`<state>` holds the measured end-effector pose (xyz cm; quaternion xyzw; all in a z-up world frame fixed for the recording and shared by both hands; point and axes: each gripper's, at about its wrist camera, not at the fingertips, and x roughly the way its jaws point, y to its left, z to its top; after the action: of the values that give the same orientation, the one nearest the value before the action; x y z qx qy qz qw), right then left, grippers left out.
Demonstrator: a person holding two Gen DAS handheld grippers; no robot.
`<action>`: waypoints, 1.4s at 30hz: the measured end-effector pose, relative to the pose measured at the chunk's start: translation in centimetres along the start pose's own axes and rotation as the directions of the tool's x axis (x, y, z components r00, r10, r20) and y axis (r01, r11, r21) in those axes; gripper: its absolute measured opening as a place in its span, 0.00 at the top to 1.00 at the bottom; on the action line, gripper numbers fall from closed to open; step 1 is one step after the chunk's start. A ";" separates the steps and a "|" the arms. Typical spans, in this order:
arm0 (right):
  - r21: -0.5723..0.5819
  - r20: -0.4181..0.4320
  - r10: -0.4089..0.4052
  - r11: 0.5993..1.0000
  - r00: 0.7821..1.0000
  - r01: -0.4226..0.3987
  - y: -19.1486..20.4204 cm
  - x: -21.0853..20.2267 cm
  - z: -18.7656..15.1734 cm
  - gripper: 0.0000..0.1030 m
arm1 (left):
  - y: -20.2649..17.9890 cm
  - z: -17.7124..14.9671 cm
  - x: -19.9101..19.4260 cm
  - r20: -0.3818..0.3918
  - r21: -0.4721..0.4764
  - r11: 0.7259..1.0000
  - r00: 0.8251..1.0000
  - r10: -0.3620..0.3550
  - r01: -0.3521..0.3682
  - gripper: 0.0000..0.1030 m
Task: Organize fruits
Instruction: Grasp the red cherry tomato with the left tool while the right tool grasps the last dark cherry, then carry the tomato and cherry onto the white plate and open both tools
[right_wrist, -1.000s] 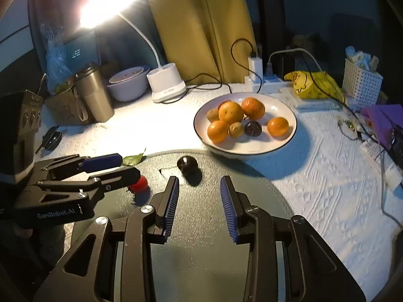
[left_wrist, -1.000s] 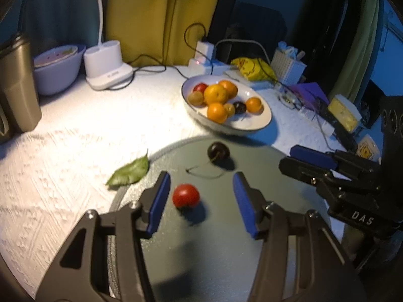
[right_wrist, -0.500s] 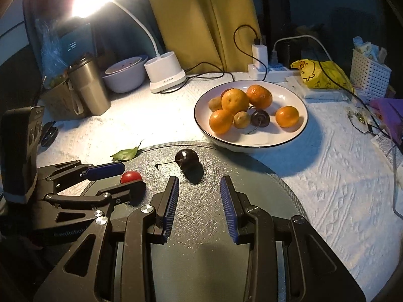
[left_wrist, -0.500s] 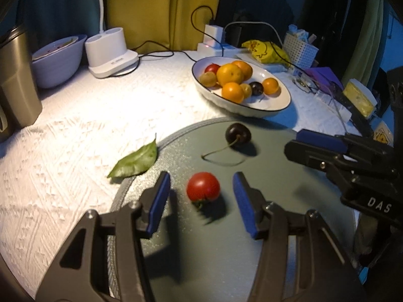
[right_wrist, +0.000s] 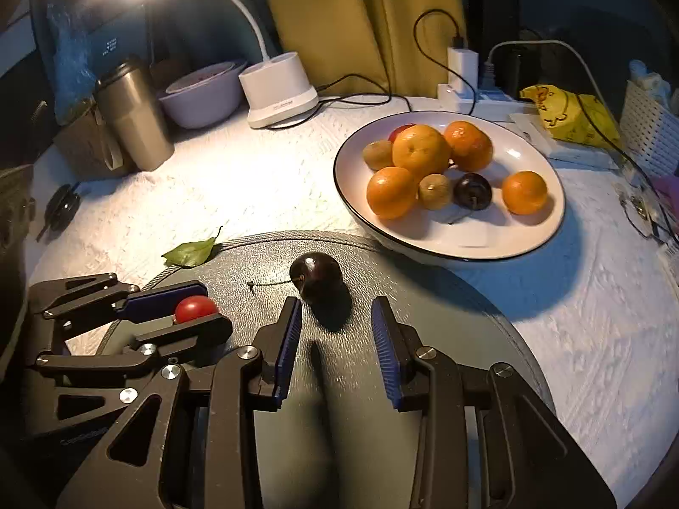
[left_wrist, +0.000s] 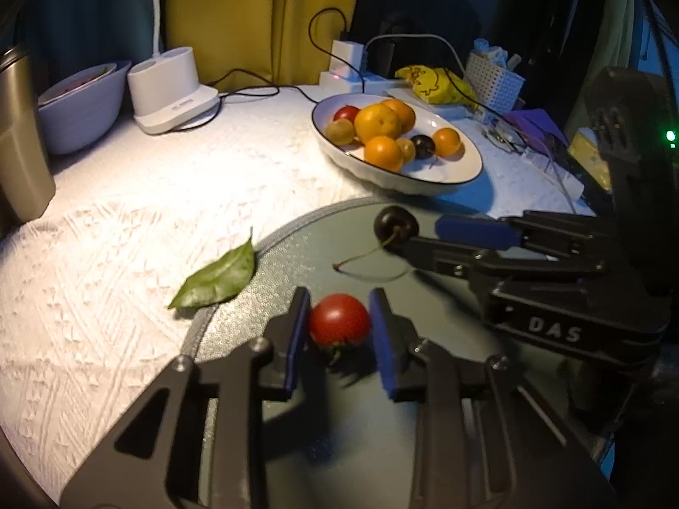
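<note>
Closing: left claw (left_wrist: 338, 331) has drawn its blue pads in onto the red cherry tomato (left_wrist: 338, 319); half a second back they stood wide on either side of it.
Grip: pads press both flanks of the tomato, which sits on the round dark mat (left_wrist: 424, 445), not lifted.
Right claw (right_wrist: 336, 341): jaws apart, nothing between them; it has moved up toward the dark cherry (right_wrist: 316, 273), which lies just ahead of the tips, stem trailing left.
Destination: white plate (right_wrist: 530, 237) beyond the mat, holding oranges, small greenish fruit and another dark one; room at its near side.
Stray: green leaf (left_wrist: 218, 275) at the mat's edge on the tabletop (left_wrist: 148, 212), untouched.
Meaning: tomato looks secured, so a lift toward the plate seems next; cherry not yet gripped.
Risk: soft tomato could bruise under squeeze.
</note>
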<state>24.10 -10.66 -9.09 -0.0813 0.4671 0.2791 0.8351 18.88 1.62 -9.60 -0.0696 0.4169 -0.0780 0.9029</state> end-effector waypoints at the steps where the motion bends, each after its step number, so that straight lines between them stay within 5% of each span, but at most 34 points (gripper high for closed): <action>1: -0.003 -0.003 0.001 1.000 1.000 -0.001 0.0 0.2 0.1 0.65 | 0.1 0.0 0.0 0.000 -0.003 1.000 1.000 -0.004 0.004 0.72; 17: -0.062 -0.006 -0.009 0.998 1.000 0.009 1.4 1.4 0.9 0.74 | 0.2 0.1 -0.3 0.003 0.005 0.999 0.999 -0.043 0.043 0.73; 42: 0.024 0.128 -0.034 0.999 0.991 0.031 -3.2 -5.6 0.5 0.73 | -5.3 3.2 -2.1 0.057 0.128 0.992 0.998 -0.027 0.019 0.73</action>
<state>23.89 -15.32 -4.61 -0.0616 0.4143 0.2650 0.8685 19.54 -2.91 -4.92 -0.0186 0.3837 -0.1128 0.9164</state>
